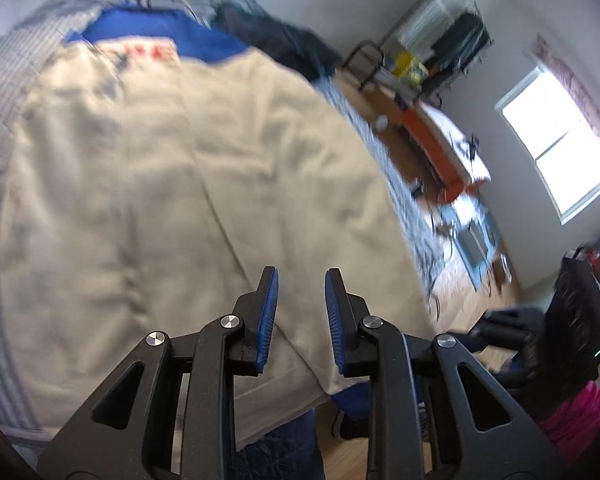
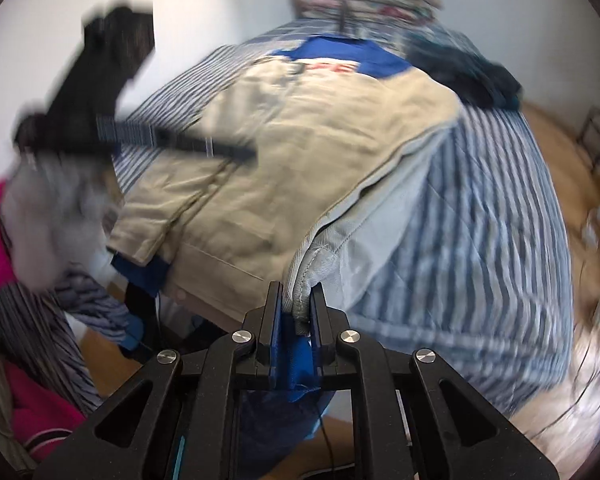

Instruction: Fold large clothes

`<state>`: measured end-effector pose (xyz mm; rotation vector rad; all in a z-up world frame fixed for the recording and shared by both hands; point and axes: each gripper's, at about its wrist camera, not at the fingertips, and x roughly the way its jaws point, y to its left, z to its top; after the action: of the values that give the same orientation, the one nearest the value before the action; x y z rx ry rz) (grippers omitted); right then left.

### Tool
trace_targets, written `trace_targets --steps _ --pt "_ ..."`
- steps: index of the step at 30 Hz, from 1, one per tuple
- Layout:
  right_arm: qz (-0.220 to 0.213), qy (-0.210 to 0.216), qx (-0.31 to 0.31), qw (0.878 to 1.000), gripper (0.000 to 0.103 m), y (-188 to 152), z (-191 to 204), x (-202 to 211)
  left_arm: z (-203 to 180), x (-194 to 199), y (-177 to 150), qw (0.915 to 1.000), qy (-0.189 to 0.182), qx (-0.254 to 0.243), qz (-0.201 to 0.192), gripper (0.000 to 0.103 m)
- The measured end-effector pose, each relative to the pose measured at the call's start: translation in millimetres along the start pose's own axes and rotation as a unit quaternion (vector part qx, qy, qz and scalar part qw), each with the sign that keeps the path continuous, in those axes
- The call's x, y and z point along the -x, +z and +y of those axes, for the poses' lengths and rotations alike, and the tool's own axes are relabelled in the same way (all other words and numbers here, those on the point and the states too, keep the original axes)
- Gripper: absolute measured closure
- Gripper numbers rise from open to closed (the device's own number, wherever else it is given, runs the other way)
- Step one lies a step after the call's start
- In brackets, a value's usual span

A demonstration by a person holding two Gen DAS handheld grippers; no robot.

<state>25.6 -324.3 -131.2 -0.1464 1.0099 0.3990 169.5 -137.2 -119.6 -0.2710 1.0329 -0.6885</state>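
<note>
1. The right tool [image 2: 296,304] is clamped narrow on a grey-lined hem corner of the jacket [image 2: 300,152], with blue fabric bunched between the jaws as well; gripping a corner probably gives control for lifting that side over in a fold.
2. The left tool [image 1: 302,296] has its jaws partly apart over the beige cloth with nothing between them, seemingly free to take another edge.
3. The jacket, beige with a blue collar [image 1: 140,30], lies spread on the striped bed [image 2: 480,208], flat enough to fold.
4. Only the right view shows the pinched hem and the jacket's sleeve [image 2: 148,224]; only the left shows the window [image 1: 556,152] and far shelves [image 1: 440,36].
</note>
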Motion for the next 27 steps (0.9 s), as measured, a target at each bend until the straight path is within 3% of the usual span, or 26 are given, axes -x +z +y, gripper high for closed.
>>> trace_targets --steps 8,15,20,24,27 --pt "0.042 0.004 0.129 0.991 0.092 29 80 -48 62 94 13 0.9918 0.025 0.063 -0.108 0.081" --pt "0.11 0.004 0.205 0.973 0.092 30 119 -110 112 106 2 0.9856 0.033 0.115 -0.12 0.081" --pt "0.121 0.06 0.15 0.98 0.084 34 97 -115 128 108 -8 0.9842 0.044 0.13 -0.112 0.081" --pt "0.098 0.139 0.093 0.981 0.081 38 70 -79 121 92 -23 0.9879 0.049 0.118 -0.088 0.081" --pt "0.067 0.163 0.054 0.983 0.076 47 41 -55 109 73 -36 0.9911 0.041 0.11 -0.063 0.081"
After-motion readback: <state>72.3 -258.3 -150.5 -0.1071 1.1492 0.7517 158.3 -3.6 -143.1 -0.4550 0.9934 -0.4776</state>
